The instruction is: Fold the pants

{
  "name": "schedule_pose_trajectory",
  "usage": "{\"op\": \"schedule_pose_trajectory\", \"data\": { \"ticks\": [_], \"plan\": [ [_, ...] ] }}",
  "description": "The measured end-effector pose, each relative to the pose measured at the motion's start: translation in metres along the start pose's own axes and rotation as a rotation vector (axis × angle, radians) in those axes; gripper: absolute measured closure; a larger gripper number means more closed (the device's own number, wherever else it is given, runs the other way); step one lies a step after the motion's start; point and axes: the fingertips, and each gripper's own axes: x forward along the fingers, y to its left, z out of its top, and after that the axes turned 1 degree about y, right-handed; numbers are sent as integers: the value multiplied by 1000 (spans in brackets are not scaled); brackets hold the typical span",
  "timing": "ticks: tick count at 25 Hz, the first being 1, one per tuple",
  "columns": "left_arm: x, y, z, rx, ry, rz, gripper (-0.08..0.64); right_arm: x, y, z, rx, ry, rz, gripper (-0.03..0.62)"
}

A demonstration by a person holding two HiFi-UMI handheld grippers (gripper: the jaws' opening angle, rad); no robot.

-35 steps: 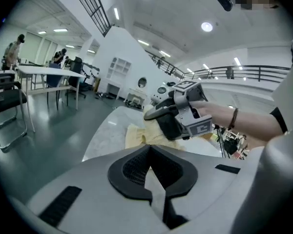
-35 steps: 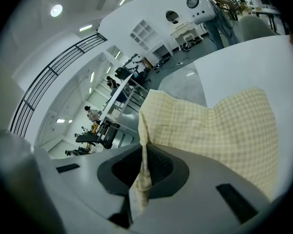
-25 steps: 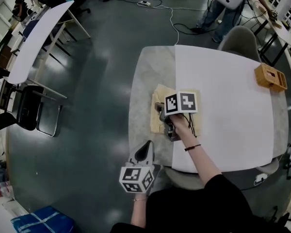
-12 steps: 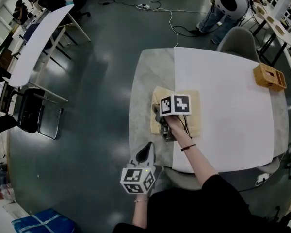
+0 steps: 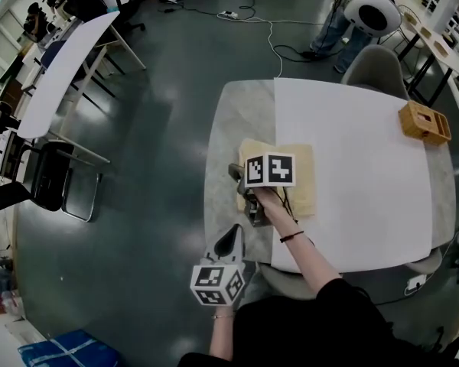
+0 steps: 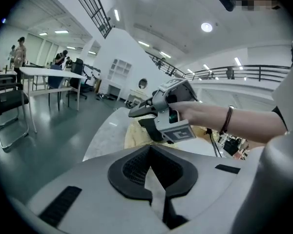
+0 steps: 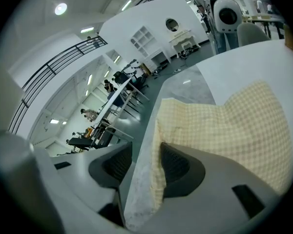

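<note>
Pale yellow checked cloth, the pants (image 5: 303, 183) lie folded into a flat block right under your right gripper (image 5: 241, 186). They spread away from it on the side far from your left gripper (image 5: 231, 235).

Your right gripper's jaws have just been opening and now stand apart. In the right gripper view the rim of the table (image 5: 367, 128) and the nearest edge of the pants run up between them. One jaw hangs out past the rim over the floor and the other lies over the cloth. Neither pad seems to press on the fabric, though the wide lens makes that hard to judge.

Your right hand (image 5: 269, 199) grips the handle just behind the marker cube (image 5: 270, 169). The forearm slants in from your body across the table's near edge, with a dark band (image 5: 291, 236) round the wrist, and the gripper tips downward toward the rim.

Your left gripper is off the table, nearer your body than the right one and well apart from the pants. Its jaws are closed together with nothing between them. It points ahead and slightly down at the right gripper, your left arm tucked in close. Far beyond the right gripper, a wooden box (image 5: 424, 122) sits at the table's opposite edge.
</note>
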Motion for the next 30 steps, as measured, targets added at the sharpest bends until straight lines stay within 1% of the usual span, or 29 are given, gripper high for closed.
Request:
{"op": "schedule_pose_trajectory", "data": {
  "ticks": [2, 8, 10, 11, 12, 13, 15, 18, 23, 30],
  "plan": [
    [0, -4, 1, 4, -3, 1, 546, -8, 7, 5, -24, -18, 18, 439],
    [-1, -14, 9, 25, -20, 2, 546, -32, 31, 16, -9, -53, 161, 442],
    [-2, -18, 11, 33, -27, 4, 546, -45, 31, 19, -29, -66, 191, 471],
    [-2, -20, 12, 37, -31, 6, 546, -53, 30, 20, -46, -72, 201, 480],
    [-3, -22, 14, 42, -36, 9, 546, -62, 29, 21, -67, -80, 209, 499],
    [-4, -24, 17, 48, -44, 12, 546, -72, 27, 23, -89, -88, 217, 531],
    [-6, -30, 25, 59, -63, 19, 546, -94, 23, 25, -128, -113, 235, 558],
    [-11, -41, 38, 83, -95, 29, 546, -130, 14, 25, -170, -156, 264, 566],
    [-20, -60, 62, 132, -160, 36, 546, -190, -4, 20, -253, -248, 280, 571],
    [-35, -87, 90, 200, -245, 44, 546, -265, -22, 15, -256, -424, 321, 574]
  ]
}}
